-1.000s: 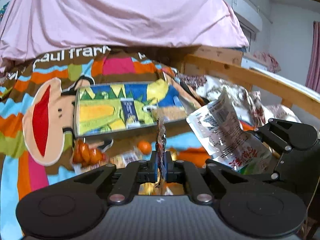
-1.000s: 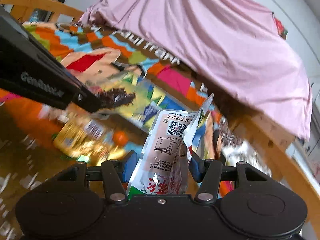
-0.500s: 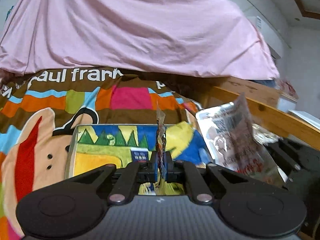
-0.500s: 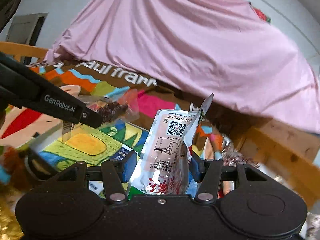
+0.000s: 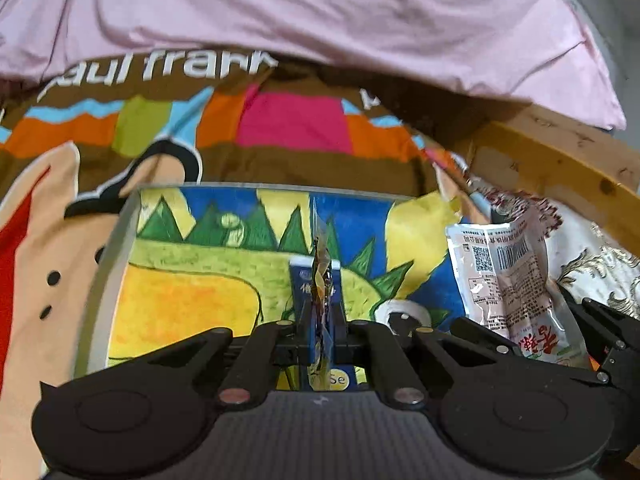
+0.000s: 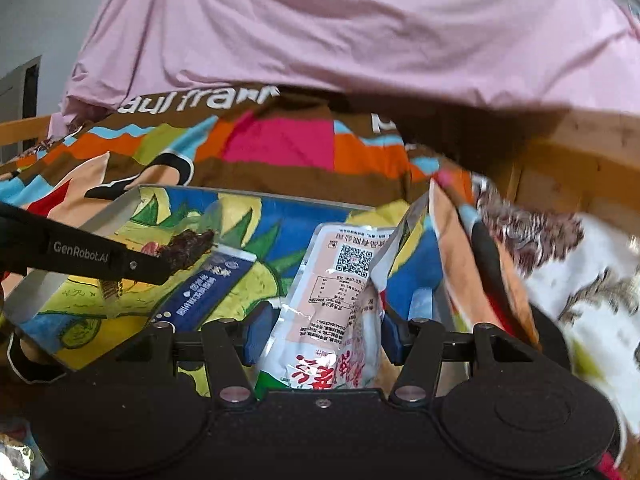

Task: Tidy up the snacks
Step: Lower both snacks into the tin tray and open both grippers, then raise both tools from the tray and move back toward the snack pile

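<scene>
I have both packets in the air above the colourful tray [image 5: 120, 232], so I judge this the drop-off step. My left gripper [image 5: 322, 320] is pressed together on a thin snack wrapper [image 5: 320, 264]; my right gripper [image 6: 320, 336] pinches the pink-white snack pouch [image 6: 340, 280] near the tray's right edge. Next I should lower and release inside the rim. A blue carton [image 6: 204, 292] already lies there, and the striped blanket [image 5: 296, 120] crowds the right corner.
</scene>
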Motion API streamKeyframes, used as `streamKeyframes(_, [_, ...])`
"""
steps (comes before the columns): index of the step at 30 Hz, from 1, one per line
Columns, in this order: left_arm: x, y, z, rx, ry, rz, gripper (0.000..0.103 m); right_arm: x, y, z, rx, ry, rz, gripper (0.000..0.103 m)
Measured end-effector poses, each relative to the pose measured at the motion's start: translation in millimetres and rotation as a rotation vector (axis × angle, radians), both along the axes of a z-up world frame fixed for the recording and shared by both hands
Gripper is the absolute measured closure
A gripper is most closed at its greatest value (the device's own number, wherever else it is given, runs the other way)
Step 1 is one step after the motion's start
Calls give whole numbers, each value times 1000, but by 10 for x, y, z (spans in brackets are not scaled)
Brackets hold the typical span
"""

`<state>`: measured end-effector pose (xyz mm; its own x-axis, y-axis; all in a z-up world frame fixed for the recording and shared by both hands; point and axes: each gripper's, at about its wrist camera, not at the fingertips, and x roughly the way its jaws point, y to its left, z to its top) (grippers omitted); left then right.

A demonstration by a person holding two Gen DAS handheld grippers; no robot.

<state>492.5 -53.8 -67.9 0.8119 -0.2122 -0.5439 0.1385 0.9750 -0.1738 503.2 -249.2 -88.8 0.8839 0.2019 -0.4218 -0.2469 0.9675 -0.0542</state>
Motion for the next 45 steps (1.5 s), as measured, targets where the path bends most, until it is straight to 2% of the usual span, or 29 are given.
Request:
streamKeyframes(8, [50, 20, -114, -1, 49, 33, 97, 92, -76, -76, 53, 52, -14, 42])
streamKeyframes(10, [45, 19, -127, 6, 56, 41, 95, 100, -89, -79, 59, 57, -21, 32])
streamKeyframes(12, [37, 32, -137, 2, 62, 62, 82, 109, -113, -73, 76, 62, -27, 18])
streamKeyframes(14, [14, 65, -134, -25, 64, 81, 36, 98, -141, -44, 96, 62, -36, 13])
streamKeyframes(16, [-60, 82, -101, -24, 30, 126, 20, 54, -166, 13, 112, 50, -45, 7])
streamKeyframes(17, [-108, 88, -72, -24, 10, 137, 15, 19, -175, 54, 119, 39, -44, 6])
streamKeyframes(20, [-218, 98, 23, -29, -20, 125, 10, -112, -197, 207, 128, -9, -52, 3])
streamKeyframes(23, [-384, 110, 166, -29, -67, 135, 1, -321, -240, 413, 159, -91, -56, 1])
streamKeyframes(29, [-789, 185, 556, -54, -159, 169, 1, -843, -270, 901, 186, -256, -62, 1])
streamKeyframes(32, [-1072, 203, 774, -10, -230, 225, 1, -1137, -279, 1118, 194, -310, -66, 1])
streamKeyframes(37, [-1540, 279, 1058, 33, -307, 285, 0, -1584, -203, 1347, 169, -356, -41, 1])
streamKeyframes(45, [-2195, 412, 1260, 43, -325, 281, 0, -2295, -49, 1439, 128, -370, -2, 1])
